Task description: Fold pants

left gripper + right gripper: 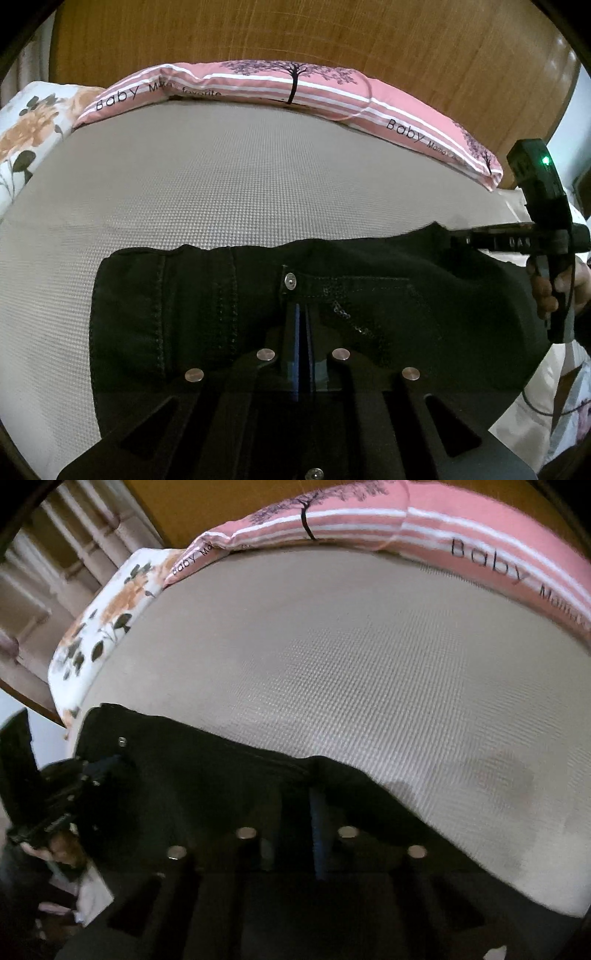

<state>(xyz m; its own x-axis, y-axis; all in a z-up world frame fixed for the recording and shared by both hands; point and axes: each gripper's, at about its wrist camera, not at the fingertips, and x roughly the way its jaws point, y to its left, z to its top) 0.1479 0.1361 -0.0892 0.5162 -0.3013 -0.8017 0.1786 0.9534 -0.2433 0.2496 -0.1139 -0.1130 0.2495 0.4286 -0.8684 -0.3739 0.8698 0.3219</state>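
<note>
Black pants lie across the near part of a grey mat, waistband and metal button up. My left gripper is shut on the pants just below the button. My right gripper shows at the right of the left wrist view, shut on the pants' far right edge. In the right wrist view the pants fill the lower left, my right gripper is closed on the dark cloth, and my left gripper grips them at the left.
A pink striped pillow printed "Baby" lies along the mat's far edge against a wooden headboard. A floral cushion sits at the far left. White floral bedding lies at the right. A faint stain marks the mat.
</note>
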